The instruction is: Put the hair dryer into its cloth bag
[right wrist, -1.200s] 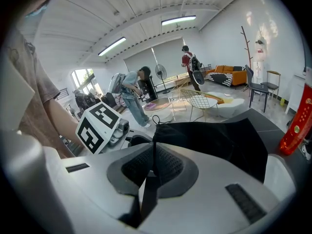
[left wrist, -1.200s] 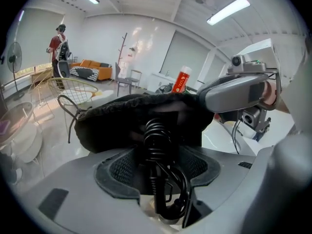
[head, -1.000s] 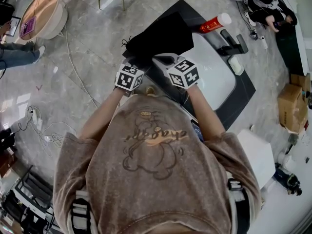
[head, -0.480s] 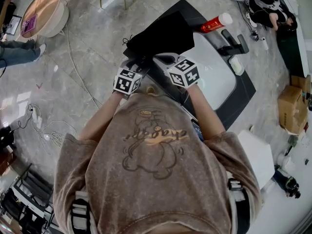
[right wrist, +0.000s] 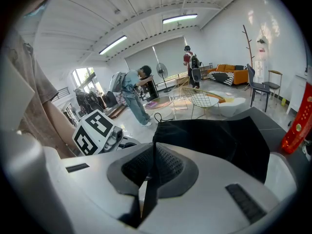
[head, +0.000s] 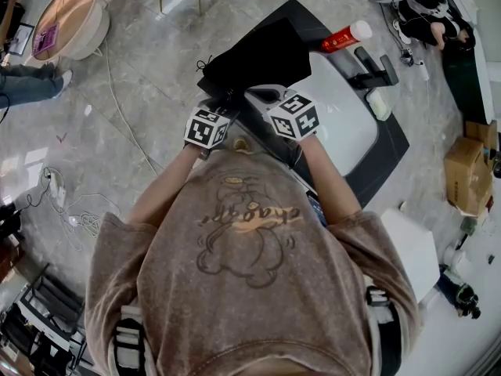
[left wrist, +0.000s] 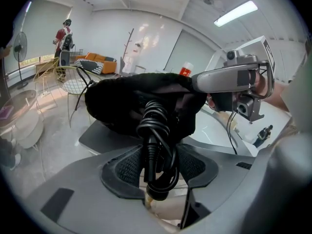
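Closing on a looped bundle of glossy black power cord (left wrist: 155, 130), the left gripper (left wrist: 160, 165) has its two mesh-textured pads (left wrist: 126, 167) against the sides of the bundle, one on each. The cord is thick, round rubber wound into tight coils. It runs up from the jaws into the open mouth of the cloth bag (head: 262, 57). Seen from the left gripper view, the bag is a soft, matte black lump, rounded and full. The hair dryer's body cannot be seen, and only its cord shows outside the fabric.

The right gripper (right wrist: 152, 167) has its jaws together, pinching a thin fold of the bag's black cloth that hangs as a flat strip between the pads. Beyond it the fabric spreads in loose, dull folds.

From the head view, the bag lies at the far left corner of a dark, smooth counter (head: 387, 143), just beside a glossy white basin (head: 340, 120) with rounded corners. A thin drawstring (head: 205, 66) curls at the bag's left corner. Both grippers sit at the bag's near edge, each carrying a cube of black-and-white squares. A red cylindrical bottle (head: 343, 37) with a white cap lies on the far side of the basin, near an angular black faucet (head: 374, 73).
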`<state>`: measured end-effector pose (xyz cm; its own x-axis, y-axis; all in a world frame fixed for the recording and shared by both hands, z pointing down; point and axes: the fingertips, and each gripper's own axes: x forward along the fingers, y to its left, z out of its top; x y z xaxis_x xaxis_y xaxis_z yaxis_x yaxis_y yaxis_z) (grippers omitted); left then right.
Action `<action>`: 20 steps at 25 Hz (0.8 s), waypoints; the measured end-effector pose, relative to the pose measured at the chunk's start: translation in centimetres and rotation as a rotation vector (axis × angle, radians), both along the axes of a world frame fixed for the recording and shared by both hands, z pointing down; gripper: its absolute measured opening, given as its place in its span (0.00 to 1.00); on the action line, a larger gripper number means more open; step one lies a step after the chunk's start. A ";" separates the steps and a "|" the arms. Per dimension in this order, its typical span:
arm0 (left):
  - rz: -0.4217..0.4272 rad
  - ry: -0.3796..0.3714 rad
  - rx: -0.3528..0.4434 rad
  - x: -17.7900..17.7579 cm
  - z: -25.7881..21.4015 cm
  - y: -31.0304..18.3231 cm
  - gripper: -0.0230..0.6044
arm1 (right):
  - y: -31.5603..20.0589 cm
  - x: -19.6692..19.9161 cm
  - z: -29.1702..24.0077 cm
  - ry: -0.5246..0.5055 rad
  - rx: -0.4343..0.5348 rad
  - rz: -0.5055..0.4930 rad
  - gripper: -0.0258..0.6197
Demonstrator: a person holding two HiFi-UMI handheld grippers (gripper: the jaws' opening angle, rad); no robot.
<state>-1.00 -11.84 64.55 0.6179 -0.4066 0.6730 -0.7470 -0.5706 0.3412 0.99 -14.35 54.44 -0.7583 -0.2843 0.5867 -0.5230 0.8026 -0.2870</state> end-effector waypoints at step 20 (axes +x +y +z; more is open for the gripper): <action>-0.153 0.106 -0.036 0.3 -1.6 -1.3 0.33 | 0.5 -0.8 -0.4 0.019 0.006 -0.039 0.07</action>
<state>-0.72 -13.10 62.91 0.6187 -0.4783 0.6233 -0.7831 -0.4387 0.4407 0.20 -13.85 54.06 -0.7575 -0.2582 0.5995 -0.4964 0.8243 -0.2721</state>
